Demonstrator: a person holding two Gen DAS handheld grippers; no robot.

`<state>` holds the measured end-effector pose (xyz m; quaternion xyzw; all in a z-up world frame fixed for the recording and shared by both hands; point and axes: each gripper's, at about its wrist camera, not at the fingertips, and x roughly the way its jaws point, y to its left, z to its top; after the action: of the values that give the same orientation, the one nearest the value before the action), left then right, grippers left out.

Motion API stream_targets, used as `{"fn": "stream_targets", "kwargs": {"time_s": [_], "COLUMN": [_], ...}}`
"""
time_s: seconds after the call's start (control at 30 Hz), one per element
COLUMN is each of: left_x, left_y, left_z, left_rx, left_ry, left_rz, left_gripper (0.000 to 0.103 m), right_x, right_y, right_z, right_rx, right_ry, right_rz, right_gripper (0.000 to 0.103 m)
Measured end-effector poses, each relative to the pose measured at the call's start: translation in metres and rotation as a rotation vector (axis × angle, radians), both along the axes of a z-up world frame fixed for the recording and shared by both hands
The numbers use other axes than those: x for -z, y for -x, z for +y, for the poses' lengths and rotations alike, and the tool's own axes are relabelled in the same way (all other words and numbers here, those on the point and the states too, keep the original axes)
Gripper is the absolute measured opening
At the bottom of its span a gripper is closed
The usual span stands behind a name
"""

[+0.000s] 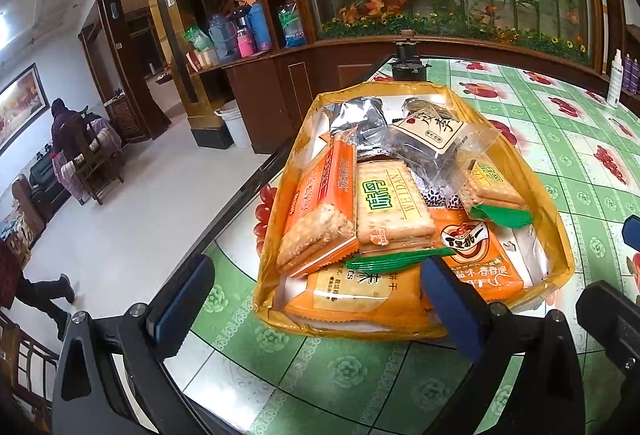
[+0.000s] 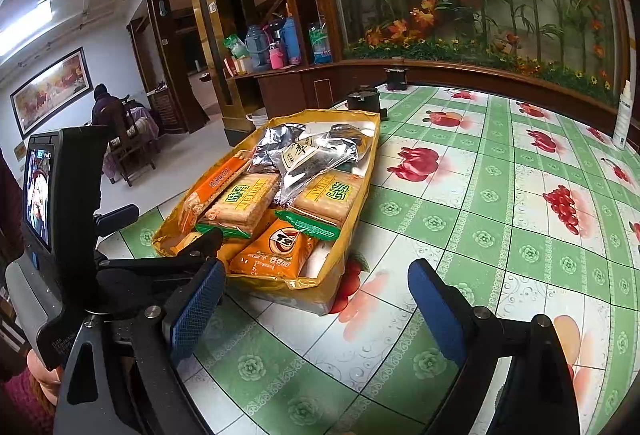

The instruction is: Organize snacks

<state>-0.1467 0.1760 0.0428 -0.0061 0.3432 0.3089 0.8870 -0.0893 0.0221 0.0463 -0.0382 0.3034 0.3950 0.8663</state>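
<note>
Jaws on both the left gripper (image 1: pixel 314 299) and right gripper (image 2: pixel 314 309) gape empty beside the snack tray (image 1: pixel 554 235) on the desk (image 2: pixel 500 235), so picking a packet looks next.

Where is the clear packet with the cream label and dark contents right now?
The clear packet lies on top at the tray's far end, beside the silver foil bag and above the Weidan cracker packs.

A pale tiled floor (image 1: pixel 132 235) meets dark wooden cabinets (image 1: pixel 256 83) (a framed painting (image 2: pixel 50 87) hangs beyond).
</note>
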Motion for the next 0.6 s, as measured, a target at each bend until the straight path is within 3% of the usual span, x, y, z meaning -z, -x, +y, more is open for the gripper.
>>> {"fn": "stream_targets", "kwargs": {"time_s": [0.6], "left_x": [-0.0009], "left_y": [0.0013], "left_z": [0.0012], "left_rx": [-0.009], "left_ry": [-0.005], "left_rz": [0.002], "left_gripper": [0.103], "right_x": [-0.0001], "right_y": [-0.0006], "right_z": [-0.0009], "right_rx": [0.000], "right_ry": [0.001], "right_rz": [0.001], "right_gripper": [0.095]}}
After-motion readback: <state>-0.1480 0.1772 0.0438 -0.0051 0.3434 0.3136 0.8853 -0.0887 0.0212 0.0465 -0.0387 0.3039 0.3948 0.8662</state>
